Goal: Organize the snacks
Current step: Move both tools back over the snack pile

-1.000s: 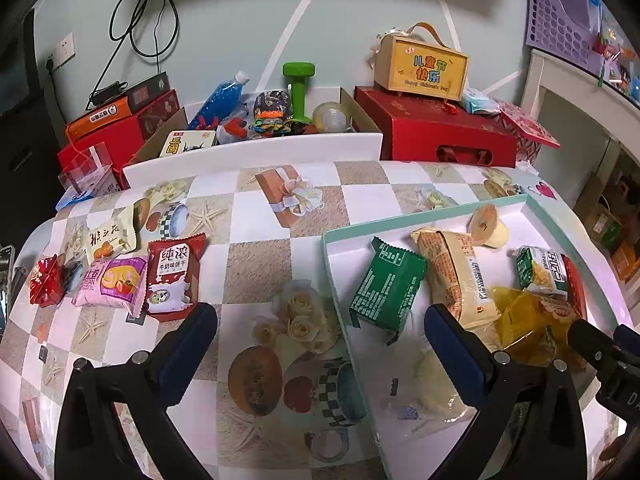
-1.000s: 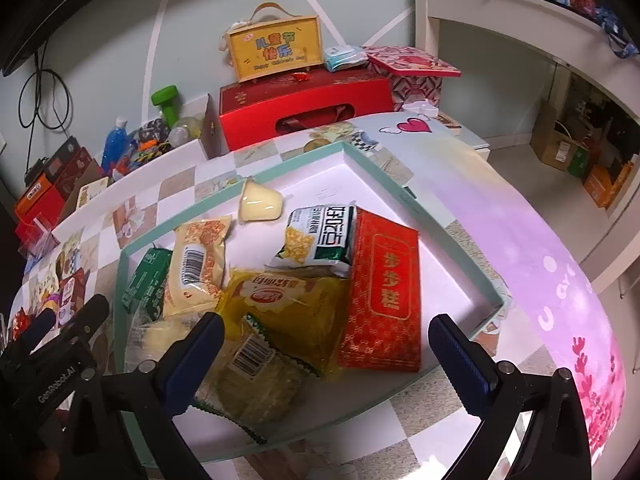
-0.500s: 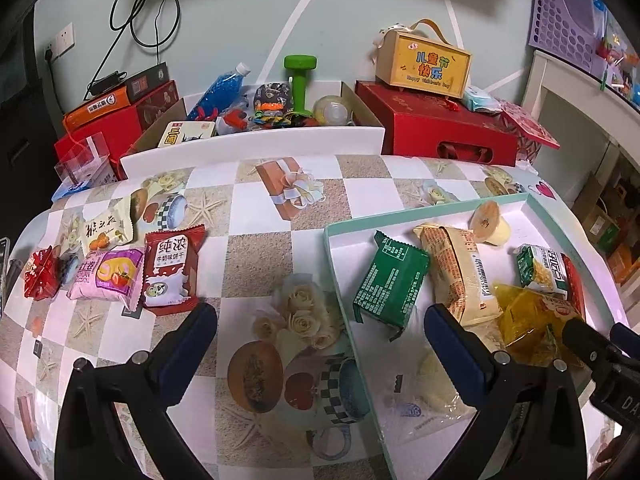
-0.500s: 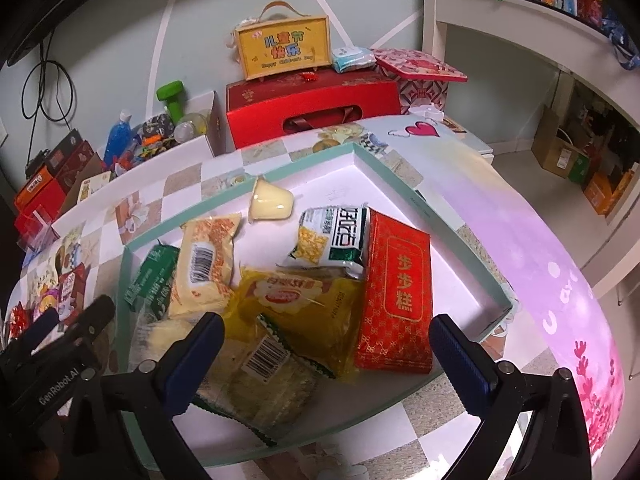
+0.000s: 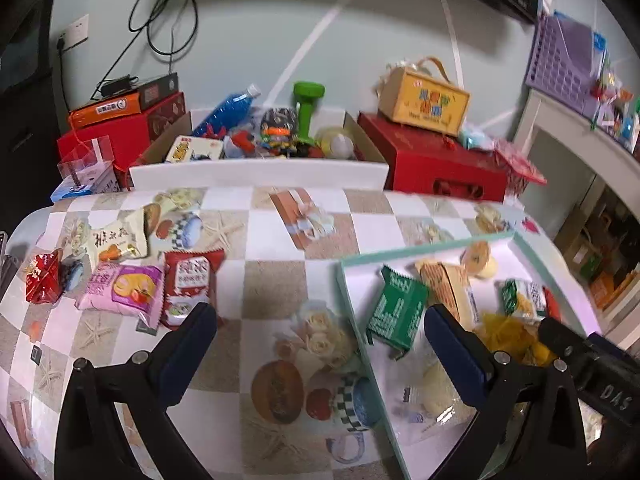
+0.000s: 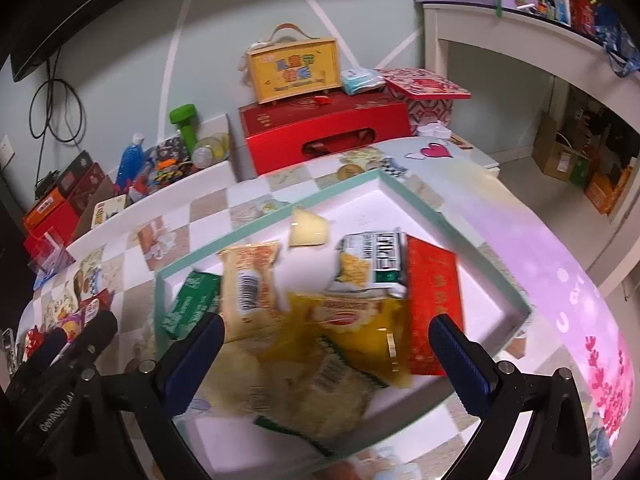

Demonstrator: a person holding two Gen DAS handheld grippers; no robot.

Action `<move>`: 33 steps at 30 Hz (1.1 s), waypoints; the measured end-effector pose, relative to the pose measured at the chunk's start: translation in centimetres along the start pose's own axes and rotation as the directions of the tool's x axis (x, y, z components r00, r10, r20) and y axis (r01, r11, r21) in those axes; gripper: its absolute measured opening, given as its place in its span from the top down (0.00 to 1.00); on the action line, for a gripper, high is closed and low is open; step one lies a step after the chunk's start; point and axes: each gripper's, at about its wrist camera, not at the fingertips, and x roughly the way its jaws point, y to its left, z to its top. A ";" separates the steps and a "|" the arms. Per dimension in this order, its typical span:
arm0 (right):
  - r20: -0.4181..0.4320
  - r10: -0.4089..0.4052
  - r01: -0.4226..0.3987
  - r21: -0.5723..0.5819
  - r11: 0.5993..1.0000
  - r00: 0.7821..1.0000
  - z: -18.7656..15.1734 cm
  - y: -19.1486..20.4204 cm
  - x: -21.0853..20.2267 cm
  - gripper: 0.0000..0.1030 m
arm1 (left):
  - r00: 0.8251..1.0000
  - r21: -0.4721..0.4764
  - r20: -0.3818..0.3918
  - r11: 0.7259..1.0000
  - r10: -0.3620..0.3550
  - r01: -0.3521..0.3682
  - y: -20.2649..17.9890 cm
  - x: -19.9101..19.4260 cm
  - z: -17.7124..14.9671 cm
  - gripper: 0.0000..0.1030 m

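1. Left wrist view: the left gripper (image 5: 320,334) hangs above the table (image 5: 272,288) with its jaws wide apart and nothing between them.
2. Loose snacks lie at about 10 o'clock from the left gripper: a red packet (image 5: 188,286), a pink packet (image 5: 122,290), a white packet (image 5: 116,240) and a small red wrapped sweet (image 5: 42,280).
3. The red packet is the closest; it lies just beyond the left fingertip (image 5: 198,322), with its long axis running roughly 12 to 6 o'clock.
4. The tray (image 5: 420,250) sits at 2 o'clock from the left gripper and already holds a green pack (image 5: 396,312) and other snacks.
5. Right wrist view: the right gripper (image 6: 324,342) hovers over the tray (image 6: 456,232), jaws apart and empty, above a yellow bag (image 6: 352,332) and beside a red box (image 6: 432,304).
6. Judgement: the left gripper is nearer the loose snacks; the right gripper is well apart from them, across the tray.
7. Judgement: the coming move is a reach toward 10 o'clock, with the jaws set across the red packet's short side, then a carry toward 2 o'clock into the tray.
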 end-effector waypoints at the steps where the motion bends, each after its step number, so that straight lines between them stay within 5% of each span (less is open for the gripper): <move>1: -0.001 0.001 -0.001 -0.008 1.000 1.000 -0.1 0.5 0.0 0.00 | 1.000 -0.009 0.004 1.000 -0.001 0.001 0.4 -0.2 0.1 0.00; 6: -0.003 0.025 -0.025 -0.042 0.999 1.000 -0.4 2.9 0.1 0.00 | 1.000 -0.047 0.016 0.999 -0.026 0.026 2.3 -0.7 0.7 0.00; 10: -0.006 0.041 -0.041 -0.071 0.997 0.999 -0.9 4.8 0.3 0.00 | 0.998 -0.025 0.054 0.999 0.028 -0.026 3.4 -1.5 1.2 0.00; 18: 0.002 0.079 -0.078 -0.122 0.989 0.997 -1.0 8.5 0.7 0.00 | 0.995 -0.030 -0.022 0.995 0.097 -0.097 7.2 -0.7 1.8 0.00; 27: 0.042 0.135 -0.125 -0.183 0.975 0.990 -0.5 13.1 0.8 0.00 | 0.988 -0.078 0.003 0.985 0.154 -0.153 12.7 -1.0 3.3 0.00; 33: 0.070 0.164 -0.145 -0.228 0.963 0.984 -0.6 16.2 1.2 0.00 | 0.991 -0.086 0.013 0.988 0.133 -0.131 15.8 -0.5 4.2 0.00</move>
